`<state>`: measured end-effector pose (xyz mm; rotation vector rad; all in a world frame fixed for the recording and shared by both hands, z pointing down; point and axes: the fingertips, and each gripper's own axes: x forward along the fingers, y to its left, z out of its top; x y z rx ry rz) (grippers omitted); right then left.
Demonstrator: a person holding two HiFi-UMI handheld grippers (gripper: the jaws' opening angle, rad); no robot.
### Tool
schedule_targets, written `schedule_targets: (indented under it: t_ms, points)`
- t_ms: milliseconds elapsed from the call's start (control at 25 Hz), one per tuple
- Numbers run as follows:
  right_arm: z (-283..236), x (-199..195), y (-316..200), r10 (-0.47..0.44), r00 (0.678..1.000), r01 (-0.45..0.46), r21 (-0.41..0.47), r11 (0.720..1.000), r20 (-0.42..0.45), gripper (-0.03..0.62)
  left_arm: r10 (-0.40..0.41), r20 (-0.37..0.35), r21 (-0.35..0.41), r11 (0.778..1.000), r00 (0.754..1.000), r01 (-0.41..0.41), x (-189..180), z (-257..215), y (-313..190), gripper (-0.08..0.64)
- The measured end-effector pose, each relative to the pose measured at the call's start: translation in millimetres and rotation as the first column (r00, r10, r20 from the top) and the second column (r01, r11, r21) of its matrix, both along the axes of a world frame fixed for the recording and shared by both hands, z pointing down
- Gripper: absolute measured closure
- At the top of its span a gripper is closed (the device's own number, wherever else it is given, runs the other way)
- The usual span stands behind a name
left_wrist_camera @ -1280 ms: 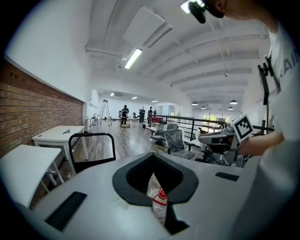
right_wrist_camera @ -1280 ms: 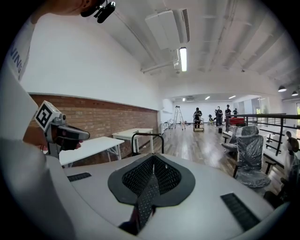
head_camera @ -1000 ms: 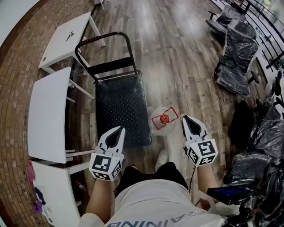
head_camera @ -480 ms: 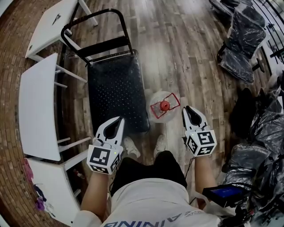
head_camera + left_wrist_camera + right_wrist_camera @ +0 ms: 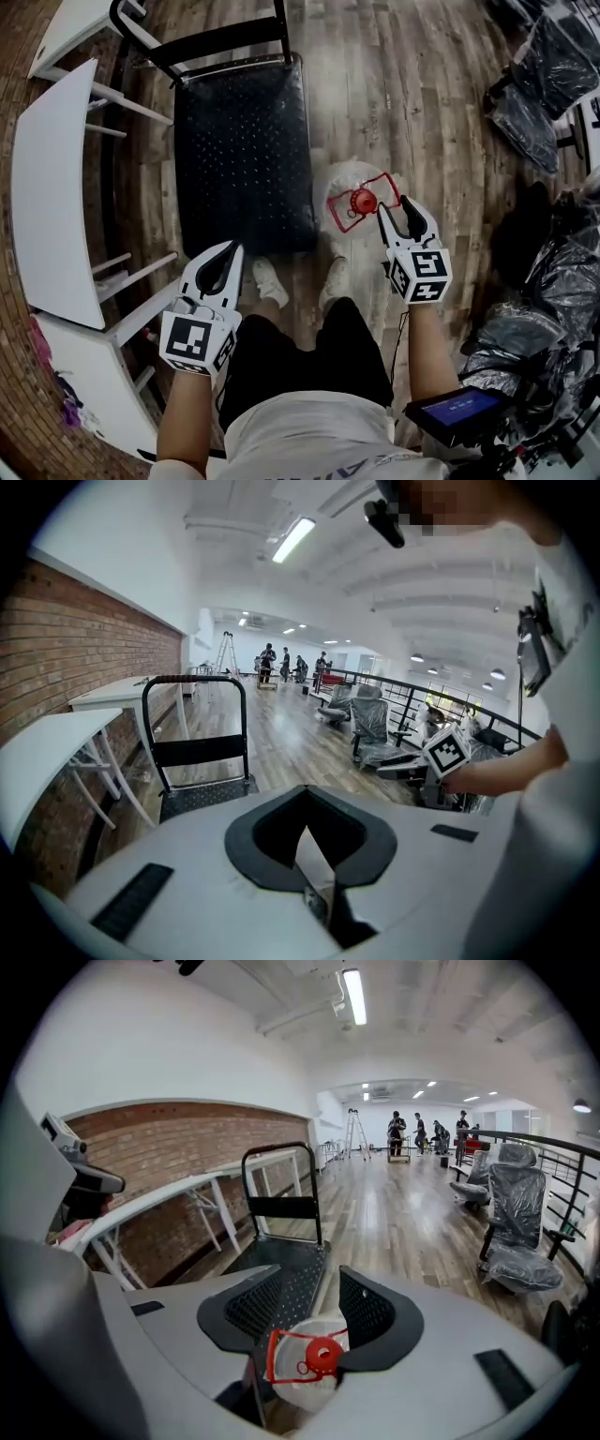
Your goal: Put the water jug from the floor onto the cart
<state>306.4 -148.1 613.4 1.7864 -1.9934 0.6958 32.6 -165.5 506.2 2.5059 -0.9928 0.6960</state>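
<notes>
- White tables [image 5: 52,178] run down the left edge of the head view, one behind the other, their thin legs pointing toward the middle of the frame.
- A brick wall [image 5: 178,1147] fills the left of the right gripper view, behind the tables.
- A wooden plank floor [image 5: 394,84] fills the upper middle of the head view.
- Chairs wrapped in dark plastic [image 5: 553,75] stand at the upper right, with more dark plastic bundles [image 5: 553,281] along the right edge.
- A device with a blue screen [image 5: 459,410] shows at the lower right.
- Two white shoes [image 5: 267,281] stand at the centre.
- Far off, centre of the right gripper view: a stepladder [image 5: 356,1133] and a group of people [image 5: 422,1133].
- A railing [image 5: 562,1162] is at the right there, and a strip light [image 5: 354,996] at the top.
</notes>
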Motion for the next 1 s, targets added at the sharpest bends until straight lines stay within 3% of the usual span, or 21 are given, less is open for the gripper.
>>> schedule_targets:
  t_ms: [240, 400, 760, 1000]
  points:
    - [71.3, -13.3, -10.3, -0.067, 0.997, 0.064, -0.078, 0.995, -0.041, 0.316, -0.056, 0.018, -0.036, 0.998, 0.998, 0.057, -21.8, 31.2, 5.9, 0.558]
    - [116.5, -20.4, -11.3, -0.107, 0.993, 0.099, -0.131, 0.986, -0.055, 0.277, -0.1, 0.032, -0.064, 0.993, 0.994, 0.102, -36.6, 51.7, 13.7, 0.558]
    - [191.3, -21.2, -14.3, -0.139, 0.985, 0.115, -0.216, 0.97, -0.103, 0.248, -0.173, 0.054, -0.105, 0.978, 0.983, 0.178, -58.3, 86.4, 22.3, 0.558]
    - [216.8, -19.0, -12.9, -0.115, 0.989, 0.091, -0.244, 0.966, -0.089, 0.241, -0.19, 0.068, -0.116, 0.974, 0.979, 0.197, -63.3, 95.2, 19.4, 0.558]
